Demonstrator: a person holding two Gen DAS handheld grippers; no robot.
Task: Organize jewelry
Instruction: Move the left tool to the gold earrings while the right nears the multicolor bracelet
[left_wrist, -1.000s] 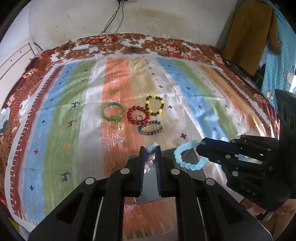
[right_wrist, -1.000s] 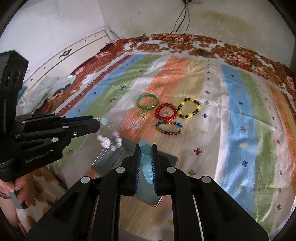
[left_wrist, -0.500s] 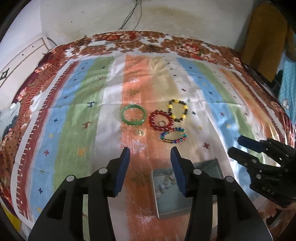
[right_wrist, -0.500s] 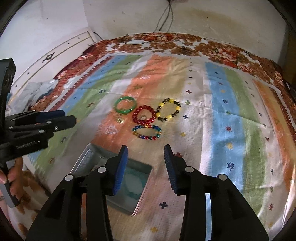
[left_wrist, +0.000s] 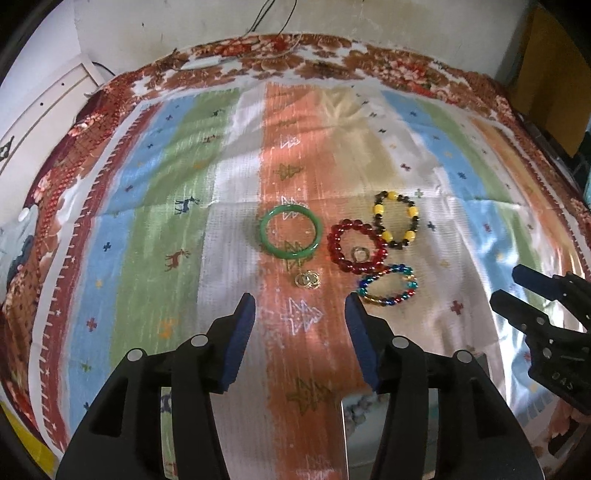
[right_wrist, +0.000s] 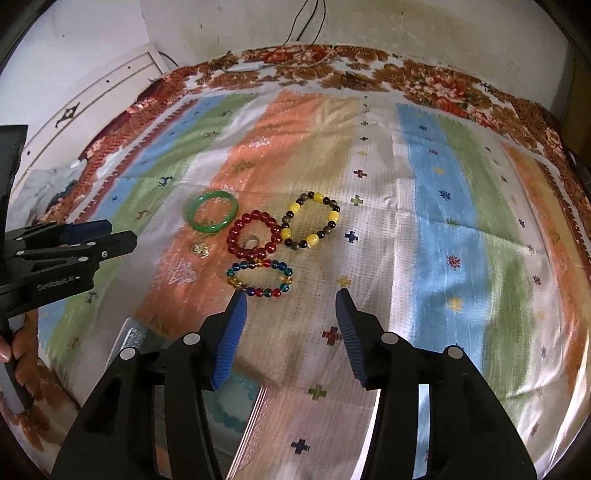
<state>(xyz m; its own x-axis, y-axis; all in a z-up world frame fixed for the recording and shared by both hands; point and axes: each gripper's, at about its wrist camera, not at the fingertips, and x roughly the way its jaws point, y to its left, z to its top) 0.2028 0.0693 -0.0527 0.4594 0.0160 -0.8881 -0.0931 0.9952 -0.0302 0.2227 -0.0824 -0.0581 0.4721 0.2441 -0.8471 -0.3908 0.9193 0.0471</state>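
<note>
Four bracelets mid-frame on striped woven bedspread (left_wrist: 155, 206): smooth green bangle (left_wrist: 290, 235), red glass beads (left_wrist: 356, 246) touching yellow-and-dark beads (left_wrist: 397, 218), multicolour string (left_wrist: 388, 285) below; gold rings (left_wrist: 307, 279) under bangle; metal tin (right_wrist: 236, 406) at bottom edge holds pale blue bracelet (right_wrist: 231, 408); left gripper (left_wrist: 300, 308) and right gripper (right_wrist: 289, 302) just spread apart, both released, nothing between pads

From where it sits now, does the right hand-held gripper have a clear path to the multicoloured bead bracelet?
Probably yes. The right hand-held gripper is open and empty, and the multicoloured bead bracelet lies just ahead of its fingertips on the striped cloth, nothing between them. The red bracelet sits very close behind.
</note>
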